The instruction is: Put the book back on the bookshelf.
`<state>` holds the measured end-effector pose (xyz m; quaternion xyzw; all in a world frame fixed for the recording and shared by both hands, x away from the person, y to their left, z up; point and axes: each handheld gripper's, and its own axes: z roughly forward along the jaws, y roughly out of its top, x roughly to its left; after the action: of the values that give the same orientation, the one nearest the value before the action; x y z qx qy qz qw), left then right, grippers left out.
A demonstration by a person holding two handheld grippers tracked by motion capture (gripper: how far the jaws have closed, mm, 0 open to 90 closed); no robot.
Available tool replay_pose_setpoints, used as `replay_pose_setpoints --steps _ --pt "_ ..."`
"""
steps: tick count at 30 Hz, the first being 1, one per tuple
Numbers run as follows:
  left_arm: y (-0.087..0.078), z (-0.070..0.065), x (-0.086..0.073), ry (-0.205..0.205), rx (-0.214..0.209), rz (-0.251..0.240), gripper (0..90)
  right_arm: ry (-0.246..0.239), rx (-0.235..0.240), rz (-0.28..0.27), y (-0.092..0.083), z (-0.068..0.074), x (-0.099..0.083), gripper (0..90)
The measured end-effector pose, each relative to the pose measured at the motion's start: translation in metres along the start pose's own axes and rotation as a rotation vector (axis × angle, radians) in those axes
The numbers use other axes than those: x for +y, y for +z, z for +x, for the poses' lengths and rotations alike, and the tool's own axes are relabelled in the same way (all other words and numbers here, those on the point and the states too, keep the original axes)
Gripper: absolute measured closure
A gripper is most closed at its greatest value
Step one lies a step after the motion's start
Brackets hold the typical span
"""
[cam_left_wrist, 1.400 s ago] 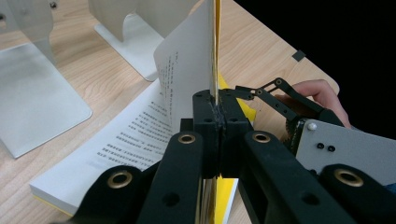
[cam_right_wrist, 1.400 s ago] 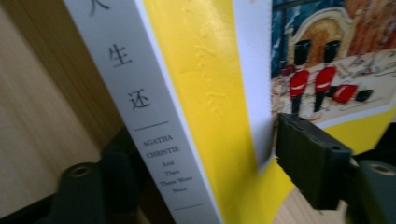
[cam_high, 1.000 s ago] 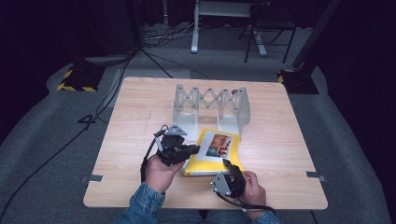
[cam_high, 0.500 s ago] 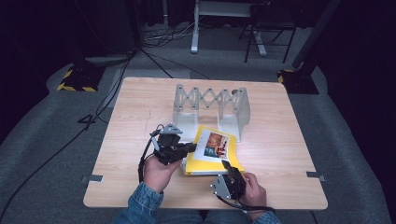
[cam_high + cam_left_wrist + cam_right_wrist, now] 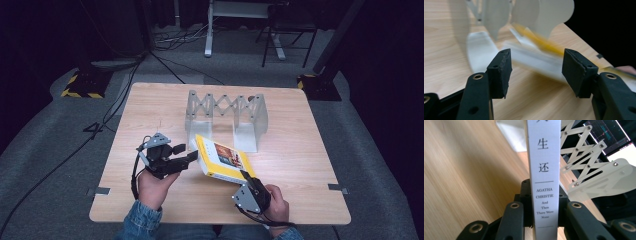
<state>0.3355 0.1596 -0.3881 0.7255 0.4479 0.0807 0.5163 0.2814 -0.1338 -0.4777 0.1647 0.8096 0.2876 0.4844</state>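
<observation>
I see a wooden table (image 5: pixel 150 107) on grey carpet (image 5: pixel 45 165). Behind it: cables (image 5: pixel 165 45) on the floor, a white desk frame (image 5: pixel 210 30), a dark chair base (image 5: pixel 285 40), and two black stand feet (image 5: pixel 80 85) with yellow-black hazard tape.

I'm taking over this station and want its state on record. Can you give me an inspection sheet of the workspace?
Surface: light wooden table, no damage visible.
Job's things: yellow-covered book held tilted, its far end near the rack; its white spine reads Agatha Christie, And Then There Were None. Grey accordion book rack stands at the table's middle.
Clutter: nothing seen.
Grippers: left claw open, jaws have just been opening, beside the book's left edge, not gripping it. Right claw shut on the book's spine.
Cables: one trails from each claw; more lie on the floor beyond the table.
Surroundings: dark room, grey carpet, hazard-striped stand base, white frame legs.
</observation>
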Motion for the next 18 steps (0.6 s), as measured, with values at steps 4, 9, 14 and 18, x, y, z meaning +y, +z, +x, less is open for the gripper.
replay_pose_setpoints --steps 4,9,14,18 --pt "-0.008 0.01 -0.012 0.027 0.049 -0.018 40.1 0.076 0.018 -0.03 -0.007 -0.013 0.002 76.2" --pt "-0.008 0.029 -0.034 0.042 0.131 0.032 38.7 0.131 0.014 -0.052 -0.015 -0.027 0.003 76.2" --pt "-0.004 0.039 -0.058 0.119 0.227 0.091 38.6 0.158 -0.008 -0.069 -0.022 -0.039 0.004 76.2" --pt "0.004 0.045 -0.074 0.21 0.307 0.146 38.4 0.184 -0.019 -0.09 -0.026 -0.049 0.008 76.1"
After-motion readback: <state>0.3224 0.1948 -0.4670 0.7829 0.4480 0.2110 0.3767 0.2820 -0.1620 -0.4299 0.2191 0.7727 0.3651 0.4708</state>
